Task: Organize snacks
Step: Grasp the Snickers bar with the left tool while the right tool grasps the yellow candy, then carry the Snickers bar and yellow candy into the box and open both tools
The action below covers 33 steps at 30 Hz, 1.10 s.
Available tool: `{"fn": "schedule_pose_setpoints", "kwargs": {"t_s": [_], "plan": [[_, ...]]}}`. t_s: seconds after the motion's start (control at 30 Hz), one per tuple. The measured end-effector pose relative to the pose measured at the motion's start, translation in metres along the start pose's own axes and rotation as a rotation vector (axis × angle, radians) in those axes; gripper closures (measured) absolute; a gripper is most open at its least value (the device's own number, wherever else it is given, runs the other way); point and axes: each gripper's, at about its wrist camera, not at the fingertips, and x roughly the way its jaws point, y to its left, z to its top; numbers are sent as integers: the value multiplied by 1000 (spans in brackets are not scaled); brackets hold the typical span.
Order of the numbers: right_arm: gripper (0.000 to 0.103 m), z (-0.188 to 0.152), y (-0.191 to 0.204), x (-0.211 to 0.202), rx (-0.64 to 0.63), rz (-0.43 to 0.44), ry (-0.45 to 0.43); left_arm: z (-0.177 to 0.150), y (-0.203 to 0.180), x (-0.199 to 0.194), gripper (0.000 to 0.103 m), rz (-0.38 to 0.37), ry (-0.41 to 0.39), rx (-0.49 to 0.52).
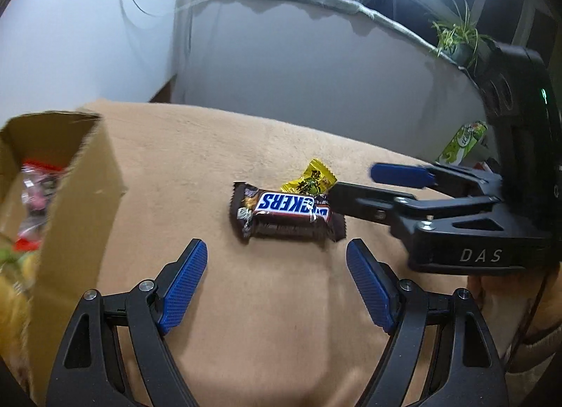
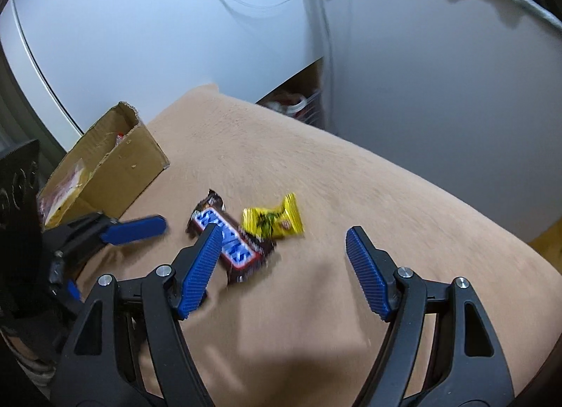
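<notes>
A brown Snickers bar (image 1: 291,212) lies on the tan cloth, with a small yellow wrapped candy (image 1: 312,180) touching its far side. My left gripper (image 1: 276,249) hovers open just short of the bar, nothing between its blue pads. My right gripper (image 1: 351,183) reaches in from the right, open, its tips beside the yellow candy. In the right wrist view the right gripper (image 2: 284,233) stands open over the candy (image 2: 272,220), and its left pad overlaps the Snickers bar (image 2: 232,245). A blue finger of the left gripper (image 2: 137,229) shows at the left.
An open cardboard box (image 1: 80,196) holding several wrapped snacks (image 1: 35,189) stands on the cloth at the left, also seen in the right wrist view (image 2: 123,161). A green packet (image 1: 462,143) lies far right. White walls stand behind; a potted plant (image 1: 456,41) sits on a ledge.
</notes>
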Motion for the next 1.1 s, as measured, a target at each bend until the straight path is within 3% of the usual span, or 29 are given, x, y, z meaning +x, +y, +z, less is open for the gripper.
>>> {"fn": "schedule_pose_setpoints", "kwargs": {"t_s": [0.2, 0.27, 0.33, 0.47, 0.63, 1.1], "plan": [[48, 11, 8, 19, -47, 43, 40, 12, -8, 18, 21, -17, 31, 43], [71, 12, 11, 21, -54, 36, 50, 15, -9, 22, 21, -1, 34, 48], [77, 10, 13, 25, -78, -8, 68, 17, -11, 27, 22, 18, 39, 62], [85, 5, 6, 17, -48, 7, 52, 16, -10, 25, 44, 33, 25, 71], [88, -10, -5, 3, 3, 20, 19, 12, -6, 18, 56, 18, 12, 63], [91, -71, -4, -79, 124, -15, -157, -17, -9, -20, 57, -36, -38, 81]]}}
